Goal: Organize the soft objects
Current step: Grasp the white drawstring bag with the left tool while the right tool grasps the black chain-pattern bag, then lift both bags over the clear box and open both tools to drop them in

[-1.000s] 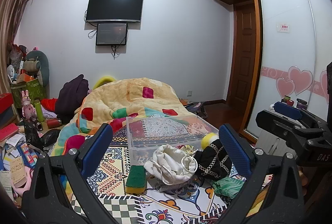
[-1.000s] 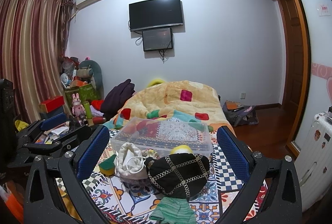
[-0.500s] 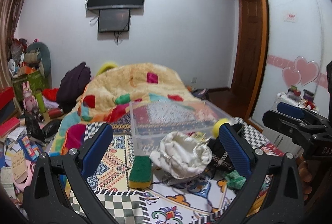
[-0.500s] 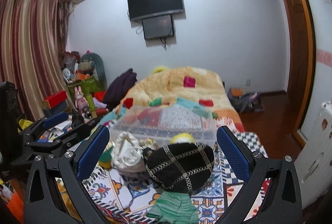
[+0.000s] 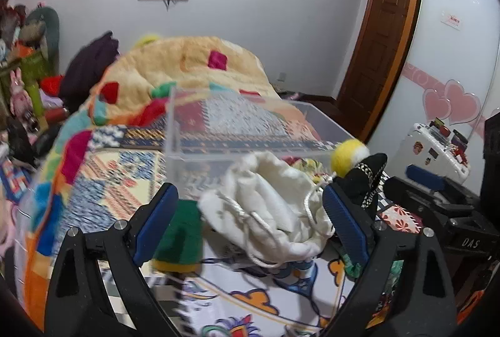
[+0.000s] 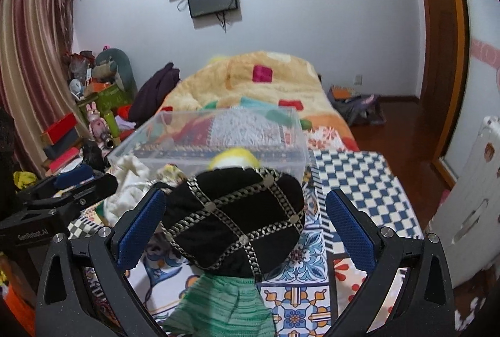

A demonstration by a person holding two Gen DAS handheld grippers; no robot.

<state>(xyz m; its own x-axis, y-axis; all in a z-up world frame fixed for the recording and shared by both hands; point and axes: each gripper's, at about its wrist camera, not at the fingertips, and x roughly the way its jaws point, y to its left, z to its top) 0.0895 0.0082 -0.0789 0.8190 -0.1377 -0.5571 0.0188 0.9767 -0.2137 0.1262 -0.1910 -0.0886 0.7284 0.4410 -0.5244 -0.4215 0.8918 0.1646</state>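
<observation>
A white drawstring bag [image 5: 268,205] lies on the patterned bedspread between the open jaws of my left gripper [image 5: 250,224]. A green and yellow sponge [image 5: 178,238] lies by the left finger. A black cap with chain trim [image 6: 240,218] sits between the open jaws of my right gripper [image 6: 247,230]; it also shows in the left wrist view [image 5: 365,180]. A green knit cloth [image 6: 218,305] lies in front of it. A yellow and white ball [image 5: 348,154] rests by the clear plastic box [image 5: 237,130], which also shows in the right wrist view [image 6: 218,133].
A rumpled orange quilt [image 6: 250,80] covers the far half of the bed. Cluttered boxes and toys [image 6: 93,105] stand at the left. A white radiator [image 6: 468,199] and a wooden door [image 6: 437,40] are at the right.
Both grippers have moved forward and down toward the bed. The white bag now lies between the left jaws and the black cap between the right jaws. Both stay open.
</observation>
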